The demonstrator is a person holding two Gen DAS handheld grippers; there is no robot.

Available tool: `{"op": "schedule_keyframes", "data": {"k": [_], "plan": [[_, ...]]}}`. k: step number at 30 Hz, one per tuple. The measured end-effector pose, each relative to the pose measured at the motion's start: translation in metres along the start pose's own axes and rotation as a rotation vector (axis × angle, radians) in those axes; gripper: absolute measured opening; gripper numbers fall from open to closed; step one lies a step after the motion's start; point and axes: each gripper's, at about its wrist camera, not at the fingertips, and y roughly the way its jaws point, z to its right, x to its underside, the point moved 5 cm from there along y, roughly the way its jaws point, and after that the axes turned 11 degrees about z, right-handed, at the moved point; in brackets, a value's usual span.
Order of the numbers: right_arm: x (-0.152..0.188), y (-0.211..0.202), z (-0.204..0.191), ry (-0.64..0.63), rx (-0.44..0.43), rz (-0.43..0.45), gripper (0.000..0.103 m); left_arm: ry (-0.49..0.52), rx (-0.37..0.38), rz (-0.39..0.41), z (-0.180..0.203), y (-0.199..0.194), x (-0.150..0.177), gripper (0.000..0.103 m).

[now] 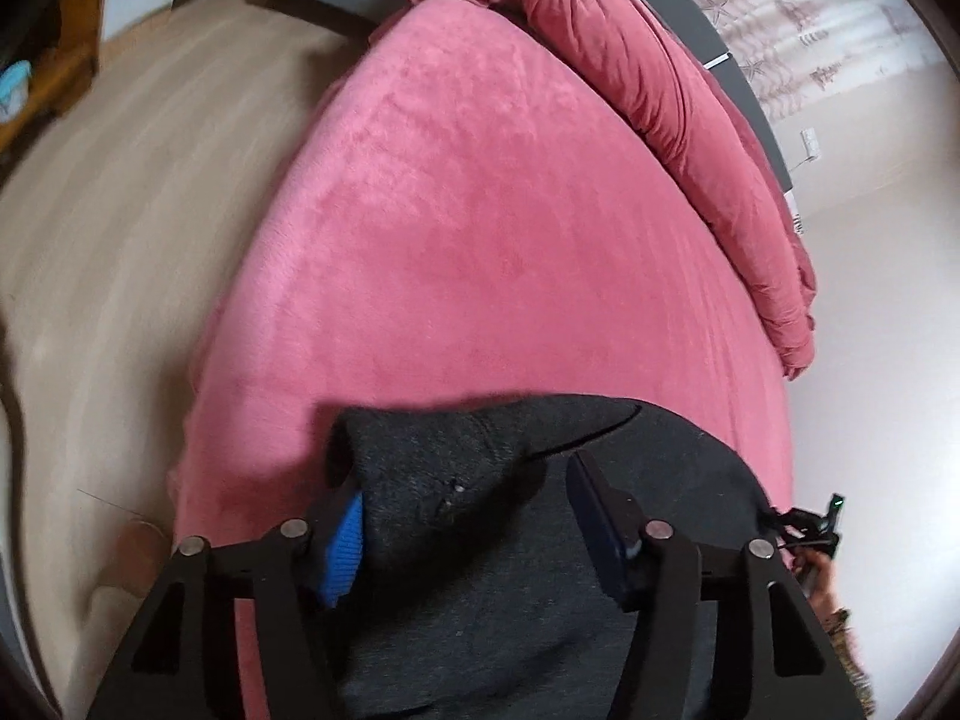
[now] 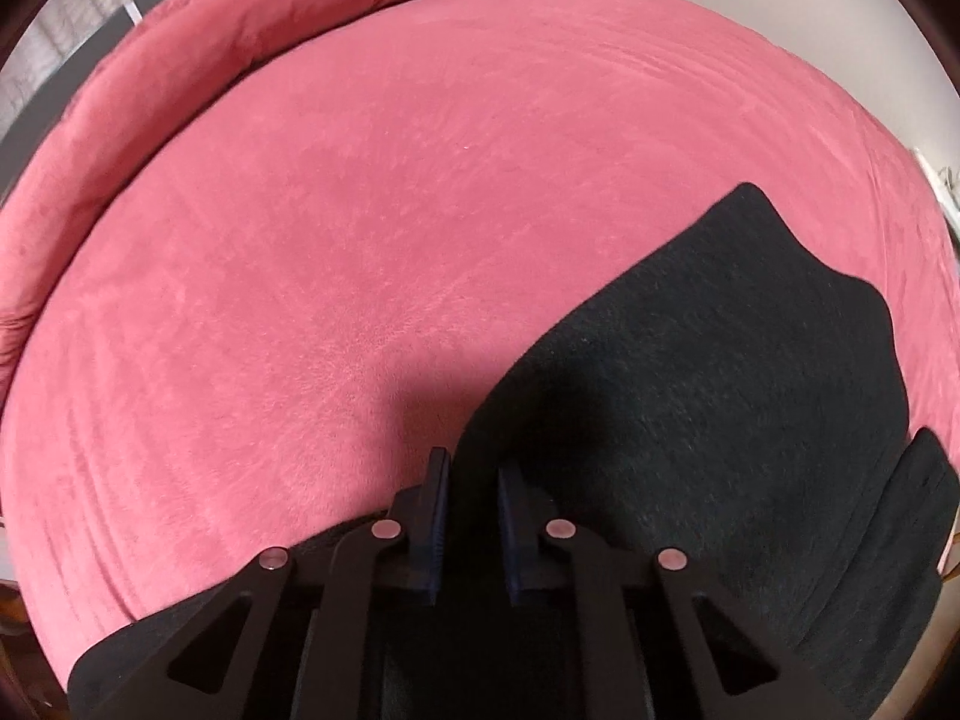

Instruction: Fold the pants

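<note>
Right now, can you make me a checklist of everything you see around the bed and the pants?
Surface: pink fleece bed cover, mostly bare.
Job's things: dark grey pants lying at the near edge, a bunched part raised between the left gripper's fingers.
Clutter: rolled pink duvet along the far edge.
Grippers: left gripper part open around the pants fabric; right gripper narrowly parted over the pants edge, grip unclear.
Cables: nothing seen.
Surroundings: beige floor, patterned curtain.

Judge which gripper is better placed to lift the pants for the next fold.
Probably the left gripper: a raised bunch of the dark pants sits between its fingers, covering the left one. The right gripper has its jaws nearly together at the pants' edge on the pink bedcover; whether cloth is pinched is unclear.
</note>
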Motion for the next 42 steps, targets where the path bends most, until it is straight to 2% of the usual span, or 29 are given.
{"op": "schedule_keyframes", "data": {"k": [1, 2, 3, 7, 8, 15, 17, 20, 24, 29, 32, 38, 42], "plan": [[0.001, 0.002, 0.002, 0.001, -0.007, 0.001, 0.014, 0.005, -0.008, 0.014, 0.001, -0.001, 0.0, 0.051], [0.002, 0.002, 0.005, 0.01, -0.013, -0.001, 0.014, 0.022, -0.048, 0.035, 0.002, -0.001, -0.001, 0.035], [0.004, 0.004, 0.007, 0.023, -0.018, -0.001, 0.014, 0.033, -0.074, 0.047, 0.002, -0.001, -0.001, 0.033], [0.01, -0.003, 0.011, 0.068, -0.04, 0.028, 0.012, 0.093, -0.097, 0.102, 0.016, -0.01, 0.003, 0.021], [0.01, -0.007, 0.014, 0.077, -0.054, 0.039, 0.011, 0.112, -0.094, 0.119, 0.021, -0.016, 0.005, 0.015], [0.02, -0.064, 0.057, 0.199, -0.181, 0.095, 0.01, 0.196, 0.015, 0.21, 0.051, -0.066, 0.011, 0.013], [0.027, -0.083, 0.066, 0.221, -0.209, 0.111, 0.01, 0.22, 0.051, 0.225, 0.057, -0.082, 0.018, 0.008], [0.041, -0.114, 0.088, 0.262, -0.254, 0.121, 0.01, 0.232, 0.092, 0.253, 0.059, -0.104, 0.03, 0.006], [0.07, -0.153, 0.117, 0.328, -0.311, 0.122, 0.01, 0.229, 0.143, 0.282, 0.059, -0.129, 0.05, 0.006], [0.102, -0.206, 0.156, 0.364, -0.358, 0.165, 0.01, 0.247, 0.218, 0.341, 0.059, -0.171, 0.08, 0.006], [0.125, -0.224, 0.18, 0.404, -0.391, 0.17, 0.01, 0.241, 0.247, 0.366, 0.05, -0.195, 0.1, 0.006], [0.198, -0.249, 0.241, 0.491, -0.432, 0.156, 0.01, 0.19, 0.253, 0.347, 0.009, -0.215, 0.153, 0.007], [0.252, -0.236, 0.271, 0.521, -0.405, 0.118, 0.01, 0.198, 0.193, 0.311, -0.013, -0.204, 0.183, 0.007]]}}
